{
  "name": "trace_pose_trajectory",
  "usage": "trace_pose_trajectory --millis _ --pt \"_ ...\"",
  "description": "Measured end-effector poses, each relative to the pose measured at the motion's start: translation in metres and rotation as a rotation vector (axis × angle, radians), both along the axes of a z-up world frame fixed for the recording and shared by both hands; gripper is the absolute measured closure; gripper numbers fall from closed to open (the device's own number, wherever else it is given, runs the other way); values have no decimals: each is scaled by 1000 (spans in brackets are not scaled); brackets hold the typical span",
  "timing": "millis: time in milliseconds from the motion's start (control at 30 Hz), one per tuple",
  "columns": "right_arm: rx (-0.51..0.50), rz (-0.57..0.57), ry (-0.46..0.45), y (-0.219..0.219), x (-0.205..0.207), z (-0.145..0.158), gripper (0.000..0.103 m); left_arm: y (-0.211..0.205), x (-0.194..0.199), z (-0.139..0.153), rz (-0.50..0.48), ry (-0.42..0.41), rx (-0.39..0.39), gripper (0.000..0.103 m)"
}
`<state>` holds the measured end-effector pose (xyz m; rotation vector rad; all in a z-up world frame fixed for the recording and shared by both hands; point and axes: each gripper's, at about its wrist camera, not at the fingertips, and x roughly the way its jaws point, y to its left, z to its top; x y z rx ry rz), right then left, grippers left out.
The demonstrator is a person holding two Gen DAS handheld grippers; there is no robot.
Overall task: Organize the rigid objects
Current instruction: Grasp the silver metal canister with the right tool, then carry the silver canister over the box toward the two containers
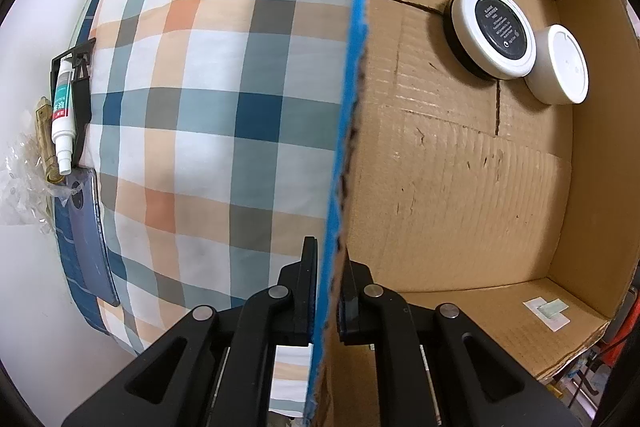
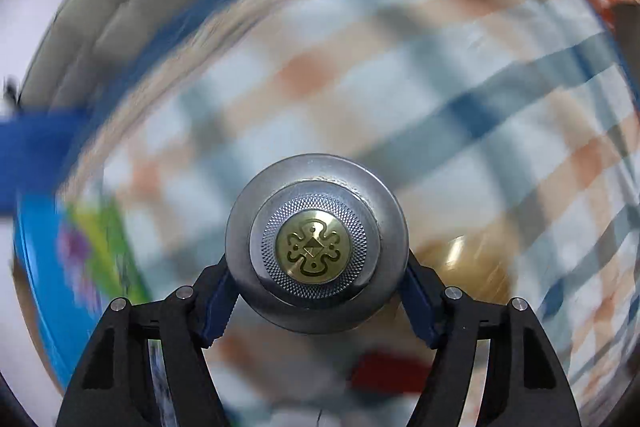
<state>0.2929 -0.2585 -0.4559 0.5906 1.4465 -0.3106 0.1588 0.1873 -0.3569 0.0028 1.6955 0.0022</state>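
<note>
The left gripper (image 1: 327, 291) was clamped on the blue-taped wall (image 1: 352, 131) of the cardboard box (image 1: 460, 187), one finger outside and one inside. Inside the box, against its far corner, a round white case with a black label (image 1: 498, 29) leaned beside a white round container (image 1: 560, 65), the two touching. Outside the box, across the checked cloth (image 1: 224, 87), lay a white tube (image 1: 62, 111) and a dark phone (image 1: 90, 239).

The right gripper (image 2: 316, 293) held a round silver object with a brass emblem (image 2: 314, 247) between its blue pads (image 2: 218, 301). Its surroundings were badly blurred; the cloth beneath was probably the same checked one.
</note>
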Motion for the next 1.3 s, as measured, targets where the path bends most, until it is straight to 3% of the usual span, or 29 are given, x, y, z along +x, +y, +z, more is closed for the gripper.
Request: trace_pose_trajectory --millis 100,267,367,533,633,833,1133,1300 --pt "14 99 113 27 0 -9 28 0 1 0 5 -3 -9 98" --pt "59 134 148 27 9 -1 21 2 7 4 6 -17 -13 98" --pt "16 177 215 26 17 -5 21 3 10 7 7 -26 -17 98" --pt "65 141 210 11 23 -17 21 3 11 7 5 -31 -21 98" --pt "75 133 204 0 31 -23 27 4 12 8 8 -34 -25 98" --pt "42 162 198 7 40 -20 29 7 15 13 8 -37 -27 98" --pt "108 145 121 29 23 22 30 6 13 16 10 -43 -31 98" --pt "153 176 43 47 15 64 30 1 13 17 5 -44 -26 98"
